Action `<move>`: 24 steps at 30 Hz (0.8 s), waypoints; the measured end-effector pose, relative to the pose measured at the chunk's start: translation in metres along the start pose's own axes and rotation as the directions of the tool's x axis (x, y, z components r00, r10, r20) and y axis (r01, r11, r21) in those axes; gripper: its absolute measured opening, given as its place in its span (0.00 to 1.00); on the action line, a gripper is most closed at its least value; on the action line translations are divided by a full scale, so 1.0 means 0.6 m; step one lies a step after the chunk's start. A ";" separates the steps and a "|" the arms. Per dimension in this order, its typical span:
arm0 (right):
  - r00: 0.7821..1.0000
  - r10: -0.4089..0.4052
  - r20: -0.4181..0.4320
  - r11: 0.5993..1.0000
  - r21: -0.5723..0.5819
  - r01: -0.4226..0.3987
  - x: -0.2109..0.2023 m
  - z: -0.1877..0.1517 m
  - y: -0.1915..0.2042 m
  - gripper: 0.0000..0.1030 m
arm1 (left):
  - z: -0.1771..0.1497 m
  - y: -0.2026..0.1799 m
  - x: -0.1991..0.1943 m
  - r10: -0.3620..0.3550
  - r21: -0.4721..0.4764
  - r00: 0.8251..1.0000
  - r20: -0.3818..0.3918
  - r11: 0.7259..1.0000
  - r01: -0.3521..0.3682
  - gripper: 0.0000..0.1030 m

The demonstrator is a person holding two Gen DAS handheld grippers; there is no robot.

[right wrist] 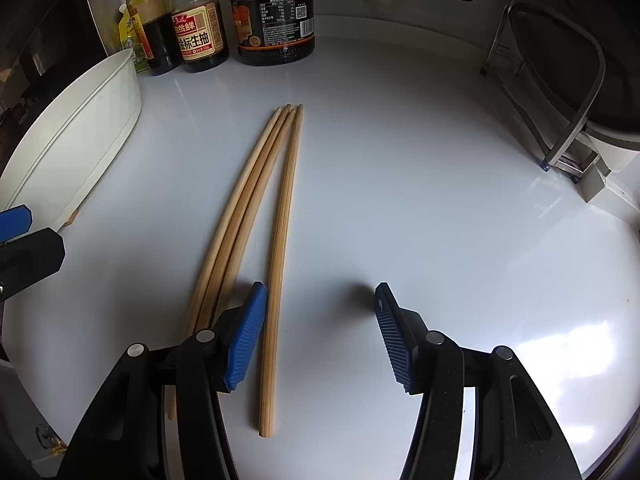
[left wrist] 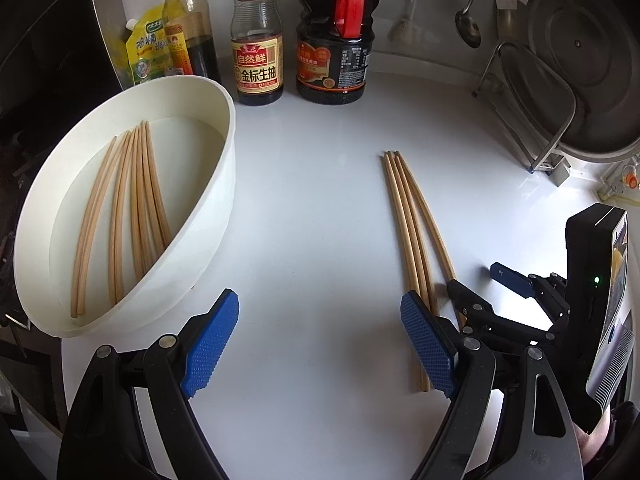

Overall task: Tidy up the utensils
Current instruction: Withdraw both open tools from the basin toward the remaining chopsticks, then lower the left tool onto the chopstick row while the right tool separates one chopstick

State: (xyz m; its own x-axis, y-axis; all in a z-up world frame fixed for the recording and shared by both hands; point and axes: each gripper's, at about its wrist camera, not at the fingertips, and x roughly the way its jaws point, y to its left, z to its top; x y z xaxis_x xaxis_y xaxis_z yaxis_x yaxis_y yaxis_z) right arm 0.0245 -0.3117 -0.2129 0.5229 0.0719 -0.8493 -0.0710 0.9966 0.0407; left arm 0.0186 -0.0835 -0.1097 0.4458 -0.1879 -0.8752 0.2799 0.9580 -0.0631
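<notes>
Fingers of the left gripper [left wrist: 320,344] are seen in the left wrist view spread wide and angled steeply down at the white counter [left wrist: 320,208], with only bare surface between the blue pads. Just beside the right-hand pad, 3 loose chopsticks [left wrist: 408,236] are laid on the counter in a narrow fan, their near ends hidden behind that finger. The right gripper [left wrist: 472,280] is seen at the lower right, lowered over the outermost stick. To the left, a white tub [left wrist: 224,184] is tilted toward the camera, and 6 or so chopsticks in the tub [left wrist: 136,208] are laid lengthwise in it. Along the back edge, 3 sauce bottles [left wrist: 258,48] and a yellow pouch [left wrist: 142,52] are lined up. At the right, a metal lid [left wrist: 592,56] is propped in a wire rack [left wrist: 532,100], well apart from the sticks.

Seen from the right wrist, the right gripper [right wrist: 320,332] is held partly spread, also pointed down. 4 loose chopsticks [right wrist: 256,208] are counted here. 1 single chopstick [right wrist: 280,264] is found between the 2 pads, close against the left pad [right wrist: 246,336] and apart from the other pad, so nothing is clamped. The other 3 are passed under and outside the left finger. The tub's outer wall [right wrist: 80,128] and a pad of the left gripper [right wrist: 14,222] are caught at the left edge.
</notes>
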 end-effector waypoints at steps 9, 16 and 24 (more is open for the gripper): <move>1.000 0.012 0.022 1.000 -0.003 -0.012 -0.004 -0.011 -0.048 0.52 | -0.005 -0.053 0.049 -0.017 0.044 0.999 -0.043 0.999 0.019 0.79; 0.998 0.048 0.041 0.999 0.007 -0.049 -0.019 -0.025 -0.066 0.52 | -0.012 -0.066 0.090 0.005 0.057 0.997 -0.071 0.998 -0.001 0.79; 0.998 0.045 0.046 0.999 0.023 -0.046 -0.012 -0.021 -0.071 0.52 | -0.020 -0.067 0.111 0.013 0.057 0.996 -0.092 0.998 -0.008 0.79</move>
State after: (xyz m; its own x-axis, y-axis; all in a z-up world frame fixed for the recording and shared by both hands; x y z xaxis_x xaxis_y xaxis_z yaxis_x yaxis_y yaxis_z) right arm 0.0131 -0.3548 -0.2152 0.5576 0.1179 -0.8217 -0.0748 0.9930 0.0917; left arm 0.0272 -0.1318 -0.1713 0.3689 -0.1542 -0.9166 0.3239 0.9456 -0.0287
